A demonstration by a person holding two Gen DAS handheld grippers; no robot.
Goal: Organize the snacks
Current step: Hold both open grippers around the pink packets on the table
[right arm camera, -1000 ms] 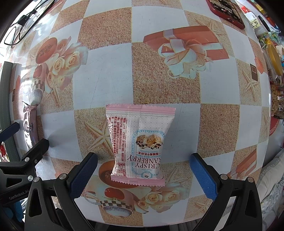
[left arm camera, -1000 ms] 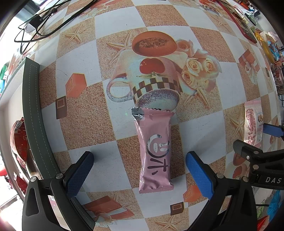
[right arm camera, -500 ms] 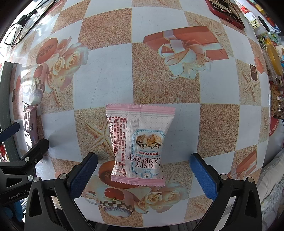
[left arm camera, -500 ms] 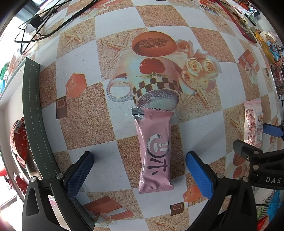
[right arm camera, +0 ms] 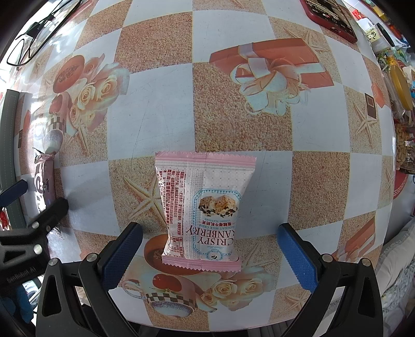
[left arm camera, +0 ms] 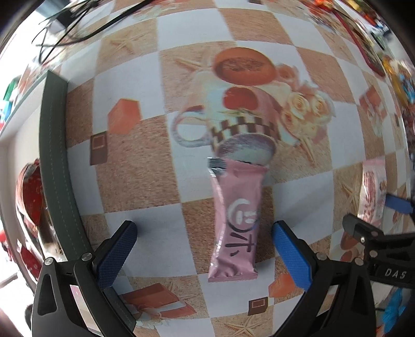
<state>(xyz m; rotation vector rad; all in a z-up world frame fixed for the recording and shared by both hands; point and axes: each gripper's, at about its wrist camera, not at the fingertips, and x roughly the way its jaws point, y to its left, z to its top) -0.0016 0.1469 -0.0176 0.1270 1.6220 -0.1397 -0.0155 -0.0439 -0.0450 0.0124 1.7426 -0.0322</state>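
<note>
the left hand-held gripper [left arm camera: 205, 242] is hovering over the desk [left arm camera: 145, 166] with its blue pads spread wide and gripping nothing; a long pink snack bar [left arm camera: 237, 220] is lying flat between them, closer to the right pad, touching neither, its crimped silver end pointing away from the camera onto a printed teacup. the left-wrist view is blurred, so finer detail is hard to read. to the left of that bar a broad stretch of checkered tablecloth is lying bare as far as a dark green stitched strip [left arm camera: 55, 160] running along the desk's left edge, with red packaging [left arm camera: 28, 186] showing beyond it. black cables [left arm camera: 77, 23] are trailing across the far left corner. the right hand-held gripper [right arm camera: 207, 252] is likewise standing wide open and empty, its pads flanking a white and pink crispy cranberry nougat packet [right arm camera: 205, 210] that is lying flat on the desk, clear of both pads with free cloth on either side. ahead of this packet the cloth is open up to a red phone [right arm camera: 330, 18] at the far edge. along the right edge, a yellow-lidded jar [right arm camera: 400, 88] and a clear container of nuts [right arm camera: 404, 147] are crowding together. the two snacks are lying well apart, each gripper showing at the side of the other's view.
</note>
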